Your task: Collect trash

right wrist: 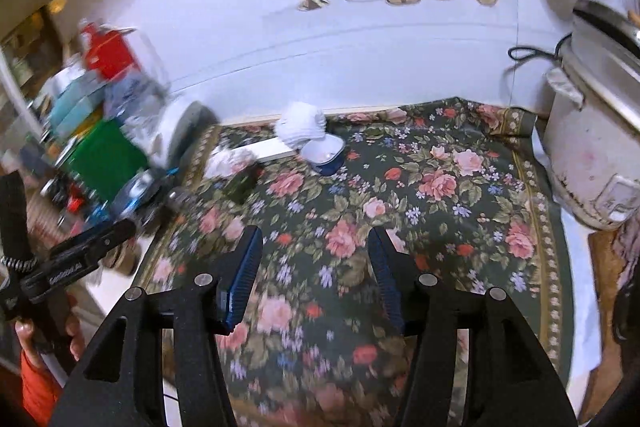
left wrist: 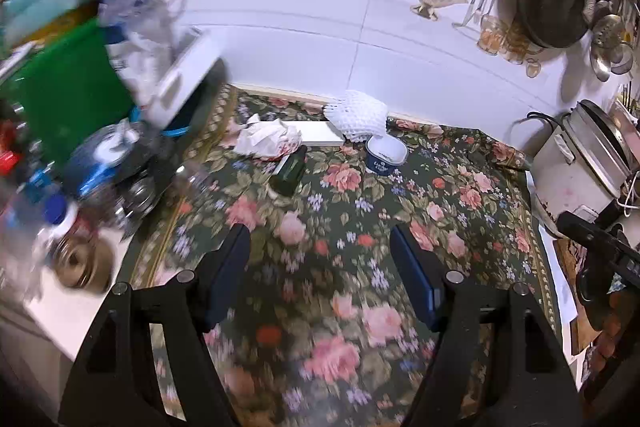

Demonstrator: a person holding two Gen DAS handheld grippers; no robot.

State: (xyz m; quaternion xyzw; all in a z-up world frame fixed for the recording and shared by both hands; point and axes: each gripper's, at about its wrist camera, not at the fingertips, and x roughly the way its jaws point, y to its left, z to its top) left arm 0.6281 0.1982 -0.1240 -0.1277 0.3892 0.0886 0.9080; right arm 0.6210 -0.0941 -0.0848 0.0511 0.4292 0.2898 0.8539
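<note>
Trash lies at the far end of a floral cloth (left wrist: 352,235): a crumpled white paper (left wrist: 266,139), a dark green bottle on its side (left wrist: 289,171), a white foam net (left wrist: 356,115), a small blue-and-white tub (left wrist: 385,151) and a flat white strip (left wrist: 312,135). My left gripper (left wrist: 320,243) hovers open over the cloth, short of these, nothing between its fingers. In the right wrist view the same foam net (right wrist: 301,125), tub (right wrist: 325,151), paper (right wrist: 230,163) and bottle (right wrist: 242,183) lie ahead. My right gripper (right wrist: 314,247) is open and empty too.
A cluttered pile with a green box (left wrist: 68,99), cans and a plastic bag crowds the left edge. A white rice cooker (right wrist: 592,155) stands on the right. The other gripper's body (right wrist: 72,259) and a hand show at the left of the right wrist view. White wall behind.
</note>
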